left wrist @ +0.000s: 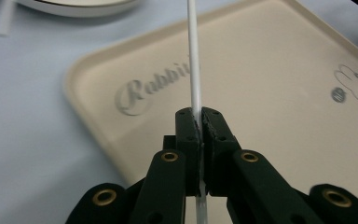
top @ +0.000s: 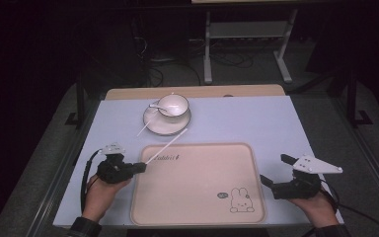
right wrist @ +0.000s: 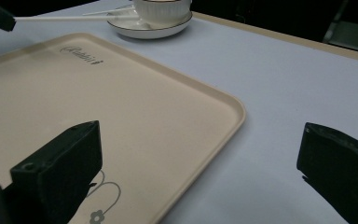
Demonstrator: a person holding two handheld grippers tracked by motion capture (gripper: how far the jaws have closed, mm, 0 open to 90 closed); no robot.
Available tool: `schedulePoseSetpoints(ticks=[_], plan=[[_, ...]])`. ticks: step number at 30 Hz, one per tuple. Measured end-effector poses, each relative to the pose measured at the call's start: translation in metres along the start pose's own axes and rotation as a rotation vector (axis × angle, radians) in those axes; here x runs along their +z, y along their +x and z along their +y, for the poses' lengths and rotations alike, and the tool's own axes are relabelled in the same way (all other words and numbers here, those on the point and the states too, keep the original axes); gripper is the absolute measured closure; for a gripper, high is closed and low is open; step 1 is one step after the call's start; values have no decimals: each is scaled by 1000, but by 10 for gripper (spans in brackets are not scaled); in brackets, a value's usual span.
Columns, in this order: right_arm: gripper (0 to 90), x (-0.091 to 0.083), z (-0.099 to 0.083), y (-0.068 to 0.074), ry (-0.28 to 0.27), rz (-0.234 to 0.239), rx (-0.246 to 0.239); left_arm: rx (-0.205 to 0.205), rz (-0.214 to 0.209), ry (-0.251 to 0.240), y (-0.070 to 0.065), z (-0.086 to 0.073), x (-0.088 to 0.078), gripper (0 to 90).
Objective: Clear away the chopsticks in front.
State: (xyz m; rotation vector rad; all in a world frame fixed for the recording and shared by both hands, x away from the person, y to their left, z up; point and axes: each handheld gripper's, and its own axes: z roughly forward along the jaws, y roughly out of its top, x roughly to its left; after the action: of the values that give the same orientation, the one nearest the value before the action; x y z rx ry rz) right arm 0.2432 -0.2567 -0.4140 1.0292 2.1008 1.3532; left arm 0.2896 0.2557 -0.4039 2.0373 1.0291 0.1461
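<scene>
My left gripper (top: 142, 166) is shut on a long white stick (top: 167, 144), which slants up and to the right from the tray's near-left corner toward the saucer. In the left gripper view the white stick (left wrist: 194, 65) runs straight up from between the pressed pads of the left gripper (left wrist: 200, 122), over the cream tray (left wrist: 270, 70). A white cup (top: 173, 104) sits on a saucer (top: 154, 124) with a small spoon (top: 154, 105), behind the cream rabbit-print tray (top: 187, 197). My right gripper (top: 274, 170) stands open at the tray's right edge, nothing between its jaws.
A second white stick (top: 146, 126) leans off the saucer's left side onto the pale blue tabletop (top: 256, 123). The wooden table edge (top: 197, 91) lies behind the cup. Dark floor with a white frame (top: 246, 34) and cables lies beyond.
</scene>
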Motion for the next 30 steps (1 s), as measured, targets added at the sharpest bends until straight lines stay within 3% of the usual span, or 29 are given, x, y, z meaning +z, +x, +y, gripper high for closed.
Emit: schedulePoseSetpoints(ticks=[9, 21, 30], plan=[[0, 0, 0, 0, 2, 1, 0, 47, -30, 69, -18, -3, 23, 858], [0, 1, 1, 1, 2, 3, 1, 111, 9, 181, -22, -11, 45, 853], [0, 1, 1, 1, 1, 2, 2, 107, 11, 170, -21, -12, 45, 812]])
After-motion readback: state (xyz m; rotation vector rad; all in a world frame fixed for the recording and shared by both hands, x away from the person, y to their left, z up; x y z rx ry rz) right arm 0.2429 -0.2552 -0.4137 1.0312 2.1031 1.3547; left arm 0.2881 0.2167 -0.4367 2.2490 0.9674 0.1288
